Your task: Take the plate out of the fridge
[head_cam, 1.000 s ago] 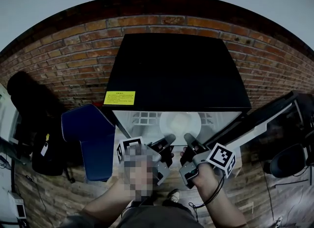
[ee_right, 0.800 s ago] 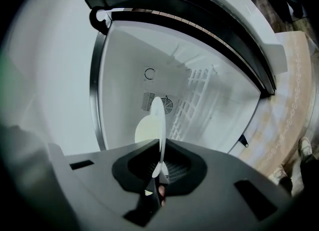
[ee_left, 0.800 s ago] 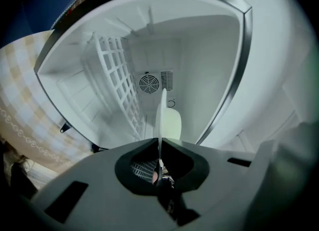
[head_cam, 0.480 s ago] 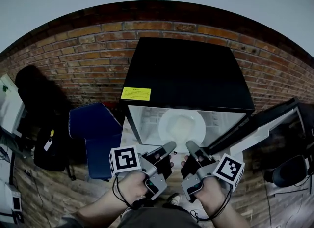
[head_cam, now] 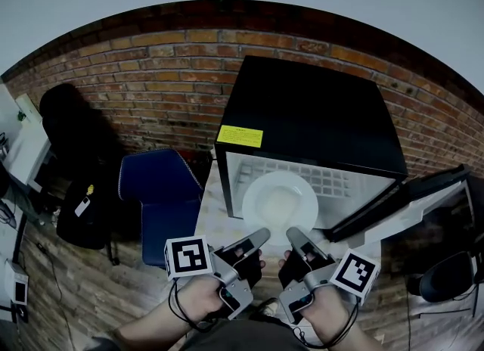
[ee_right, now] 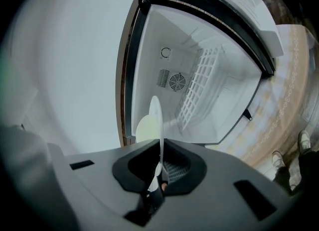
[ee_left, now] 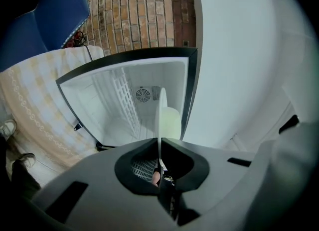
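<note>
We pinch the plate by its near rim between the left hand-held gripper and the right hand-held gripper, at the fridge opening.

Grey moulded bodies are noted on the left hand-held gripper and the right hand-held gripper. The left cube and the right cube are white, printed with black square markers. Black cables are looped at both wrists.

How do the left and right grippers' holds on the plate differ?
The left gripper grips the plate at its near-left rim; right gripper at its near-right rim. In the head view the left gripper angles rightward, the right gripper leftward. Both are shut on the plate's rim.
</note>
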`<state>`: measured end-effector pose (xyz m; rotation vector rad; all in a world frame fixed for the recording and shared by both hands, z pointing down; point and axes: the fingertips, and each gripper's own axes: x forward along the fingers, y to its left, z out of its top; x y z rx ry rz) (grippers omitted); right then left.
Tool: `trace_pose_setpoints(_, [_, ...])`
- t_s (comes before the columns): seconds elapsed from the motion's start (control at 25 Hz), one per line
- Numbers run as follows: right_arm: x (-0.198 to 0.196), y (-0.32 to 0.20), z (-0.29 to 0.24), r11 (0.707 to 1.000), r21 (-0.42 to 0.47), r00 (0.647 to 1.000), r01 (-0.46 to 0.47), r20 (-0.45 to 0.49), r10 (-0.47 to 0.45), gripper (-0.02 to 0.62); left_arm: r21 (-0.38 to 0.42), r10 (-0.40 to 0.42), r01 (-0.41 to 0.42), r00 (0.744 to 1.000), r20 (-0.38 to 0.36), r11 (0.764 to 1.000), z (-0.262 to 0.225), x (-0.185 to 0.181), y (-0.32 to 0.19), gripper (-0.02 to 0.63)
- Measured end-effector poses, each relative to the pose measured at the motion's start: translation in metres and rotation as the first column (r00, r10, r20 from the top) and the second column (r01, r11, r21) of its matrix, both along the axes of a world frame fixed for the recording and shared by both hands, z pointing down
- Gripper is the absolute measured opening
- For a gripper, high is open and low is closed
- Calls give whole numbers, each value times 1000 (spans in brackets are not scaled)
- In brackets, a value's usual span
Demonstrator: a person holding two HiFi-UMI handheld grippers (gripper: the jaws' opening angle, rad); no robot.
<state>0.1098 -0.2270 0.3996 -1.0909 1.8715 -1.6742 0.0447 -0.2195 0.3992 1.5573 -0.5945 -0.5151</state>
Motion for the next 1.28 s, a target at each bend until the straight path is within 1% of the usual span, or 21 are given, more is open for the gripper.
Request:
trace_pose_setpoints(0.08, [-9,5,2,1000,-1,1000,26,2,-26,37,-12,-20,20,1000,1,1000,3,-9,7,29])
trace_pose_setpoints(0.2, [-24,11,5,997,0,997,71,3,-71,37,3,-47,47,999,3,999,-1,-21,14,29])
trace_pose_setpoints(0.48, [-55,27,14,987,-25,987,158,3,-158,35,-8,-129,130,991,18,992,7,-53,35,28])
trace_pose_setpoints(0.8, [-89,45,37,962,-71,964,265,0,-266,35,-49,-231,233,972,42,971,34,-87,59,28])
trace_pose_setpoints(0.96, [-101,53,50,951,-86,954,297,-10,-299,35,-29,-265,267,963,56,963,44,-99,68,28])
trace_pose_setpoints(1.28, [-115,62,80,930,-135,938,343,-13,-347,34,-78,-306,310,950,62,947,72,-112,80,28])
